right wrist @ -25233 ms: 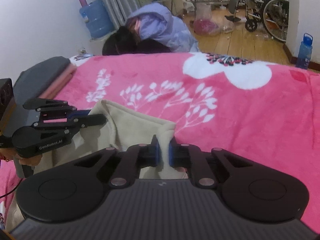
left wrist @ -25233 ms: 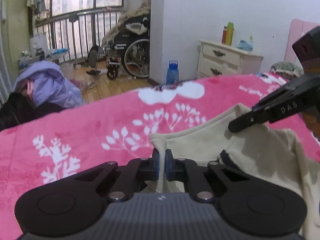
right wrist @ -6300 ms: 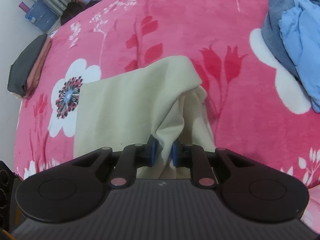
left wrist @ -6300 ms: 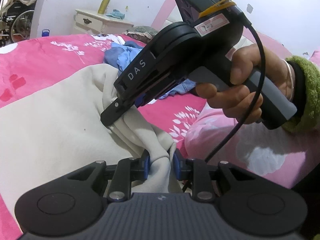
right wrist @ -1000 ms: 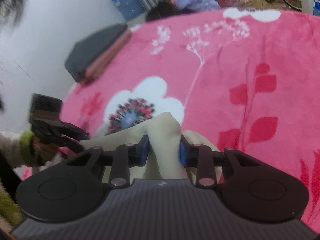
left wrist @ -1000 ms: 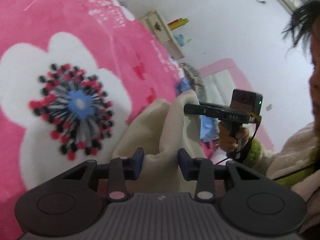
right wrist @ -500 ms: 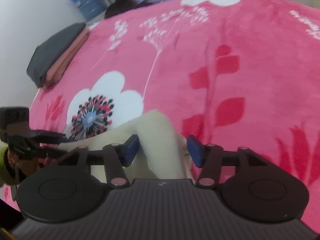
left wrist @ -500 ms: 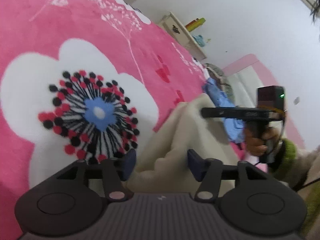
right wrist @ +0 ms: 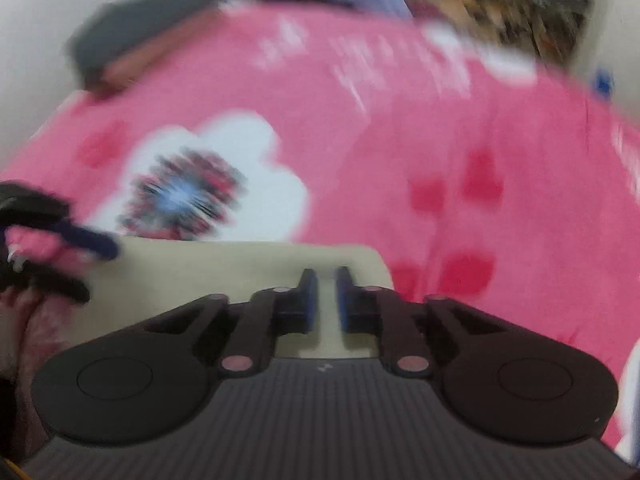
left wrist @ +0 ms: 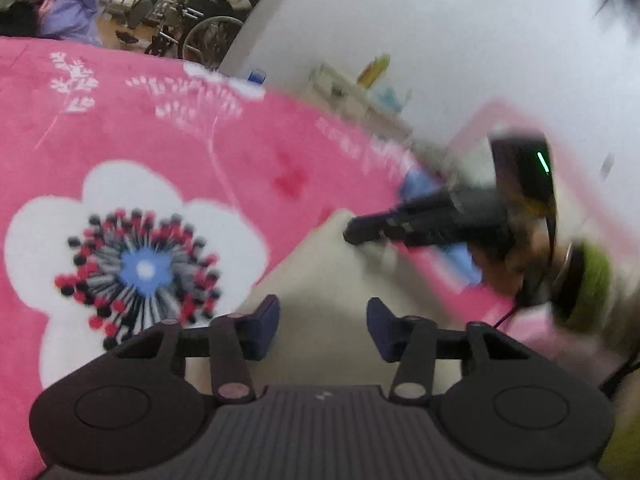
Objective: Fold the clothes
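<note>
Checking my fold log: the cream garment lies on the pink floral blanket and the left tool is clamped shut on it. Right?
Not quite. The left tool is open above the cream garment, as the left wrist view shows; the garment does lie on the pink floral blanket.

This is a lived-in home bedroom. A bed [left wrist: 240, 152] fills most of both views, covered in a plush pink blanket printed with large white flowers. Beyond the bed's far edge, against a plain white wall [left wrist: 420, 32], stands a pale dresser [left wrist: 344, 88] with bottles on top. Further beyond the bed, a wheelchair [left wrist: 200, 36] sits on a wooden floor near window railings, with a heap of purple clothing [left wrist: 66, 10] beside it. Folded dark bedding [right wrist: 132, 36] rests at the bed's corner.
</note>
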`<state>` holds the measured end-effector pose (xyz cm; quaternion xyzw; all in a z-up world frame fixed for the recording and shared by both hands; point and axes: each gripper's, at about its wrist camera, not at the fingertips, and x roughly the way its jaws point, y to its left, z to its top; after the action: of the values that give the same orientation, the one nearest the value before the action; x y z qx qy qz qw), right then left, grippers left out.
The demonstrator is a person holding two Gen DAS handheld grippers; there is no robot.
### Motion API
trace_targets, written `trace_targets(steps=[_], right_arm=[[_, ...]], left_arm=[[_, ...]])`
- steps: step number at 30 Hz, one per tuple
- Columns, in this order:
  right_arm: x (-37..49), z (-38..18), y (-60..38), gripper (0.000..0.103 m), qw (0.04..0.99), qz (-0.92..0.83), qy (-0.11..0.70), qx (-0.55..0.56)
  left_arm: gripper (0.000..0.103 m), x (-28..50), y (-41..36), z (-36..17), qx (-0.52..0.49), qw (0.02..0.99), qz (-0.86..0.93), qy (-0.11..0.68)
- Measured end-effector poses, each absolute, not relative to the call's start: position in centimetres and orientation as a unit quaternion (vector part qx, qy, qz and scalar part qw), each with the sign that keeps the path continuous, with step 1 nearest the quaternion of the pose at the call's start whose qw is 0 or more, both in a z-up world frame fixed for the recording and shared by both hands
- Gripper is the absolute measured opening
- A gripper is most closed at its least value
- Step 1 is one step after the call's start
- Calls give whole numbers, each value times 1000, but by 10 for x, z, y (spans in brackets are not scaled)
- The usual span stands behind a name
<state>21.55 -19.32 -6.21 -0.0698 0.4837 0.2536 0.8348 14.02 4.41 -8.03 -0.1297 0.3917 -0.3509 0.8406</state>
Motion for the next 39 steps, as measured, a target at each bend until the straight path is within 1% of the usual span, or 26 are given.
trace_targets(steps=[1, 2, 3, 7, 9, 12, 13, 16, 18, 20, 22, 23, 26, 28, 29, 30, 31, 34, 35, 36, 38, 39], right_arm=[[223, -74, -200, 6, 831, 251, 495, -42], [227, -75, -206, 4, 829, 247, 501, -18], [230, -71, -210, 3, 829, 240, 505, -2], [208, -6, -250, 7, 870, 168, 463, -4], [187, 35, -280, 9, 882, 152, 445, 16], [142, 70, -291, 9, 884, 160, 440, -22], [125, 69, -285, 9, 876, 179, 446, -39], [94, 25, -259, 9, 835, 239, 492, -64], [88, -27, -242, 6, 806, 235, 533, -103], [86, -43, -243, 4, 803, 228, 539, -113], [84, -56, -245, 5, 802, 222, 542, -119], [80, -45, -247, 8, 806, 222, 534, -122], [68, -2, -253, 10, 823, 222, 507, -131], [54, 6, -249, 11, 813, 252, 509, -125], [45, 6, -245, 13, 806, 270, 511, -128], [37, 6, -241, 15, 798, 287, 513, -131], [33, -1, -235, 19, 793, 293, 517, -134], [36, -51, -220, 19, 765, 279, 562, -148], [37, -69, -216, 20, 759, 272, 570, -159], [38, -74, -216, 20, 759, 273, 570, -159], [46, -62, -218, 20, 753, 264, 581, -159], [49, -50, -219, 20, 761, 246, 576, -169]], left_arm=[[33, 141, 43, -85, -119, 845, -345, 391], [33, 143, 43, -89, -115, 847, -340, 392], [33, 146, 46, -88, -132, 842, -339, 397], [34, 150, 51, -83, -153, 840, -329, 403], [35, 143, 45, -81, -139, 846, -325, 399], [36, 134, 35, -79, -105, 858, -319, 389], [37, 132, 32, -79, -97, 861, -317, 386], [37, 128, 26, -78, -82, 868, -308, 382], [37, 126, 23, -77, -72, 871, -302, 381], [37, 126, 18, -75, -63, 872, -300, 381], [37, 123, 13, -69, -47, 877, -291, 379], [37, 121, 10, -65, -37, 880, -285, 377], [39, 104, 9, -42, -23, 891, -284, 353], [41, 81, 4, -29, -5, 891, -305, 335], [42, 69, 0, -25, 5, 889, -319, 329], [42, 56, -7, -25, 13, 881, -338, 331], [42, 42, -16, -29, 21, 869, -362, 337], [43, 0, -48, -48, 63, 830, -426, 353], [48, -13, -58, -58, 96, 827, -434, 345], [54, -26, -66, -66, 138, 831, -432, 321], [55, -47, -79, -80, 209, 834, -428, 277], [55, -47, -78, -79, 207, 834, -428, 279]])
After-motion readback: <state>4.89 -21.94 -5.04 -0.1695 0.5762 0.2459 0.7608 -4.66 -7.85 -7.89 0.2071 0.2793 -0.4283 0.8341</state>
